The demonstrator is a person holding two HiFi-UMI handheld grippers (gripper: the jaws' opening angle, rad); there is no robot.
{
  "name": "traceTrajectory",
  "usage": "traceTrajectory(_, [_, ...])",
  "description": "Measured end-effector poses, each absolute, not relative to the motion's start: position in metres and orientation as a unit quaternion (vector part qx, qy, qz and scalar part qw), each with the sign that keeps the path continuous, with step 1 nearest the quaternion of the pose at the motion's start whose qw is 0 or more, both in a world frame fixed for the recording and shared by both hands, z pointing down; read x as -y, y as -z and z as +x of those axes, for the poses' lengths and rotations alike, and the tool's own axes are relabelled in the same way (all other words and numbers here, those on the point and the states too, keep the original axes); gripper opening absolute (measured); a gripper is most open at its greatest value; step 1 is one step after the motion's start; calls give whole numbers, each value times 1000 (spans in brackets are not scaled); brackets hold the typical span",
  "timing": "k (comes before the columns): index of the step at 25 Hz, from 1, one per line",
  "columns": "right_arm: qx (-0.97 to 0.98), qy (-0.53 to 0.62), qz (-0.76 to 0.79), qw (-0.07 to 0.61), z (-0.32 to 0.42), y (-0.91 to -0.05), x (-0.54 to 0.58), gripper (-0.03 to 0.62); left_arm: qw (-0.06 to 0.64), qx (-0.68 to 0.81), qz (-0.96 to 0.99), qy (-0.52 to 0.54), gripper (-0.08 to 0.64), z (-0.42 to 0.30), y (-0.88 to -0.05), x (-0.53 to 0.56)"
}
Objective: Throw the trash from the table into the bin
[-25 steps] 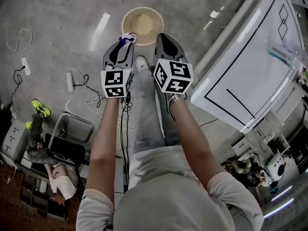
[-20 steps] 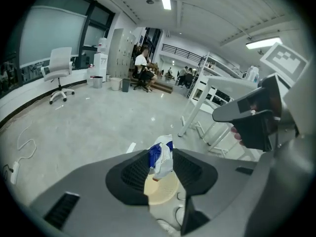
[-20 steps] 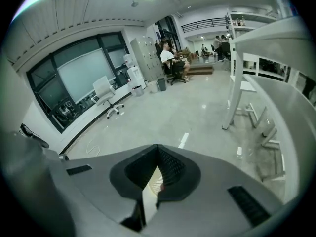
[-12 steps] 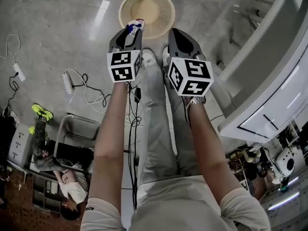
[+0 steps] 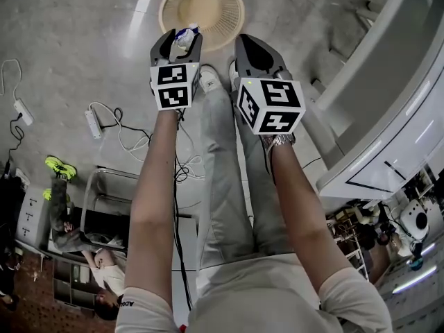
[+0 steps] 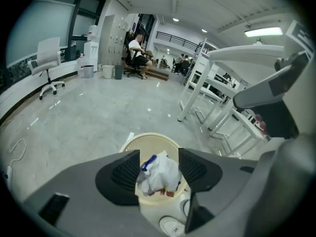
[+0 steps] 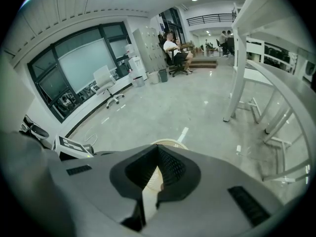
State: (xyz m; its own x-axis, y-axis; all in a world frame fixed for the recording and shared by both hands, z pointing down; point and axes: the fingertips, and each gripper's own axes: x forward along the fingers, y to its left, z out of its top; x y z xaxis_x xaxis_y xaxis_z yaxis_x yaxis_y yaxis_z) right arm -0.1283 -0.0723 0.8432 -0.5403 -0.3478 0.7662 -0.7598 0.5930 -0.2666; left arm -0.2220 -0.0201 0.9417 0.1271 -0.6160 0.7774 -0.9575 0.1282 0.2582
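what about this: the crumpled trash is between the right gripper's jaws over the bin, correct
Not the right: the crumpled trash is between the left gripper's jaws, which have just been opening, over the bin. The left gripper view shows it.

Top centre of the head view, the bin (image 5: 208,5) stands on the floor ahead of your shoe (image 5: 207,82). Your left gripper (image 5: 179,40), its jaws just opening, has the trash wad (image 5: 184,33) between them above the bin's near edge. Your right gripper (image 5: 244,41) sits beside it, to the right. The table (image 5: 388,103) runs down the right edge; a power strip (image 5: 92,122) lies at left.
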Motion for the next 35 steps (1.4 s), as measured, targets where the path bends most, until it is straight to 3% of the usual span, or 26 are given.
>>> traceTrajectory(11, [830, -301, 332, 332, -129, -831, 64, 2, 388, 641, 638, -176, 236, -220, -908, 26])
traceTrajectory(15, [841, -295, 321, 320, -137, -809, 58, 2, 357, 675, 629, -143, 49, -223, -861, 27])
traceTrajectory(17, [850, -289, 314, 308, -144, -789, 56, 2, 344, 694, 622, -115, 6, -227, -828, 27])
traceTrajectory(27, [897, -274, 287, 193, -188, -636, 36, 2, 223, 752, 619, -40, 6, -250, -625, 19])
traceTrajectory(35, [928, -189, 291, 133, -149, -474, 55, 2, 141, 740, 658, -11, 6, -218, -460, 31])
